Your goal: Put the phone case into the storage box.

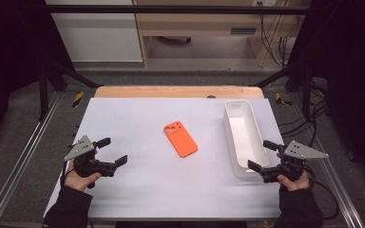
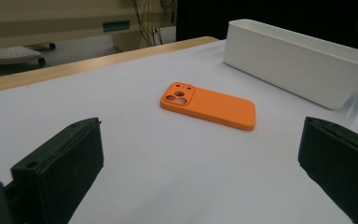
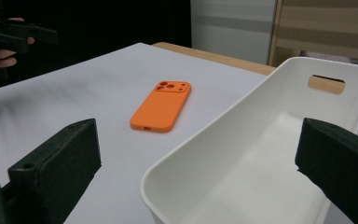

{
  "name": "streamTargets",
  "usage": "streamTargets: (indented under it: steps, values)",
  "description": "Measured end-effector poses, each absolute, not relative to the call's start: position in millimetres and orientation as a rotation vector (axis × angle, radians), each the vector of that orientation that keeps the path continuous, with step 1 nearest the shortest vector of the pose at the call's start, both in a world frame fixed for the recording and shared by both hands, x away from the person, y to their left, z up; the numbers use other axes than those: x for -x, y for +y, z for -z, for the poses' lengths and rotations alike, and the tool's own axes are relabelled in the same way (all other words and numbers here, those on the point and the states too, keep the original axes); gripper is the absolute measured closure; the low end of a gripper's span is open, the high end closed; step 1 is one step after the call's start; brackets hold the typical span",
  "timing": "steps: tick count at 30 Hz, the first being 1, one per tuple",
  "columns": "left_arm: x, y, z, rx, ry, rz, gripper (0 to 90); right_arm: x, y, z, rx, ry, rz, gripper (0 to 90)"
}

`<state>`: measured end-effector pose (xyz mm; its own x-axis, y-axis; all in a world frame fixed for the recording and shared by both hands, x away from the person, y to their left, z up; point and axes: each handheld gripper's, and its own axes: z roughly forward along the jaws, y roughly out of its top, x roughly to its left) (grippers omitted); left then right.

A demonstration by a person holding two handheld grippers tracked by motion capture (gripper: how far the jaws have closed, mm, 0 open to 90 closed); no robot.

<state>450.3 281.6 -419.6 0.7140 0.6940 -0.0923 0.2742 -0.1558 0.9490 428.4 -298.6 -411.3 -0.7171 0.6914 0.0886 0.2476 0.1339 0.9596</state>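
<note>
Looking down from the high view, I am seeing a white table [image 1: 138, 190] with an orange phone case [image 1: 180, 138] lying flat near its middle, camera holes facing up and pointing toward the far edge. A long white bin [image 1: 244, 137] is sitting along the right edge of the table, running from near the far right corner down toward the near right corner, and it is sitting apart from the phone case. I am holding the left gripper [image 1: 112, 151] over the near left corner, with my left hand [image 1: 81, 179] wrapped around its handle, and its jaws are spread wide with nothing between them. In the left gripper view, the two black jaws are standing far apart at the bottom, and the phone case [image 2: 208, 105] is lying on the table ahead of them, with the bin [image 2: 298, 60] farther off to the right. I am holding the right gripper [image 1: 262, 155] at the near right corner, just beside the near end of the bin, with my right hand [image 1: 294, 181] on its handle. Its jaws are also spread wide and gripping nothing. In the right gripper view, the near end of the bin [image 3: 261, 154] is sitting between the two jaws, and I cannot tell if either jaw is touching it. The phone case [image 3: 161, 107] is lying past the bin's left wall, and the left gripper [image 3: 14, 33] is showing far off near the top left.
</note>
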Motion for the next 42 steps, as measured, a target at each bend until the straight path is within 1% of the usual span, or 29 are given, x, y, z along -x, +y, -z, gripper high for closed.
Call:
streamTargets:
  steps: [17, 42]
  values:
    - [-449.6, 275.1, 414.3, -1.737, 0.752, -0.441, 0.0, -427.6, -298.9, 410.3, -0.902, 2.046, -1.59, 0.4]
    - [-449.4, 241.8, 399.2, -1.777, 0.728, -0.419, 0.0, -429.4, -299.8, 411.7, -0.923, 2.029, -1.579, 0.4]
